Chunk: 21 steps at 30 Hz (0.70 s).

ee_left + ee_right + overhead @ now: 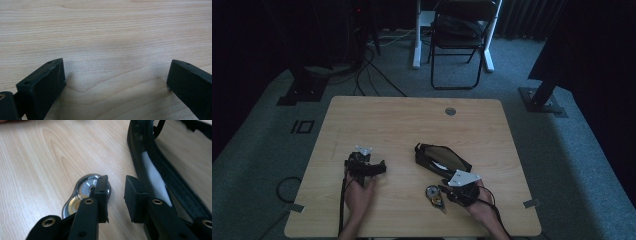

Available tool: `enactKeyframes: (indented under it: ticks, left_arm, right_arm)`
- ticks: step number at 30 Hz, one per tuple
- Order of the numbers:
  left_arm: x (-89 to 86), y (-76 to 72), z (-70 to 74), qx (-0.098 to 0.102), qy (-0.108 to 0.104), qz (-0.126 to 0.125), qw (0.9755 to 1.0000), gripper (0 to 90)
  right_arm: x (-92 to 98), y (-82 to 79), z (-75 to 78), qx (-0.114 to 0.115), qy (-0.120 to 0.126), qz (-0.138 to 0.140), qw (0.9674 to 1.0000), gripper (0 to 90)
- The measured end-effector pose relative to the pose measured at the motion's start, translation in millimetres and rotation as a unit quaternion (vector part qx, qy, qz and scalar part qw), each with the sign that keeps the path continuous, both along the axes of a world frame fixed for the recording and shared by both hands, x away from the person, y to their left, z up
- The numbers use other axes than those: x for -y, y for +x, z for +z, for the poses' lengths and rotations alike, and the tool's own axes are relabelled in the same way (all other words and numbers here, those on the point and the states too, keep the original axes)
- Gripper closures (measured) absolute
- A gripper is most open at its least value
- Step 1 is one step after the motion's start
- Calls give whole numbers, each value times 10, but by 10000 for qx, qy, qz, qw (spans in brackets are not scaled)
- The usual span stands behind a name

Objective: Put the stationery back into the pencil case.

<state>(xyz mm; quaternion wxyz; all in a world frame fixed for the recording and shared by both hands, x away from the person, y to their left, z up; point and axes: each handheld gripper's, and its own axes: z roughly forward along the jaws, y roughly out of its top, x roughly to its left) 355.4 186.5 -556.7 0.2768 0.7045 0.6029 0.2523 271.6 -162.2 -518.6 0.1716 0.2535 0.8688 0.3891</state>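
Now the right gripper (116,192) hovers with jaws narrowly parted and empty, just beside the open black pouch (442,159); the small round clear device (85,192) lies beside the pouch, under one jaw. Left gripper (115,82) rests wide open, empty, well apart from the pouch.

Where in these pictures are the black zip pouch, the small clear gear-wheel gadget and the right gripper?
black zip pouch (443,159), high view, on its open top.
clear gear-wheel gadget (85,188), right gripper view, on its toothed wheel.
right gripper (116,192), right gripper view, midway between its fingertips.
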Motion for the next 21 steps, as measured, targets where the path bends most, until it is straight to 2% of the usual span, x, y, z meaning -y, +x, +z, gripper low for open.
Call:
enactKeyframes:
  ticks: [6, 14, 21]
  left_arm:
    - [0, 0, 0, 1, -1, 1, 10000, 22]
    - [0, 0, 0, 1, -1, 1, 10000, 22]
    - [0, 0, 0, 0, 0, 0, 10000, 22]
  right_arm:
    - [55, -53, -85, -73, -87, -7, 9999, 714]
    - [90, -118, -211, -217, -400, 225, 9987, 558]
    - [-1, -127, -249, -204, -595, 366, 9973, 442]
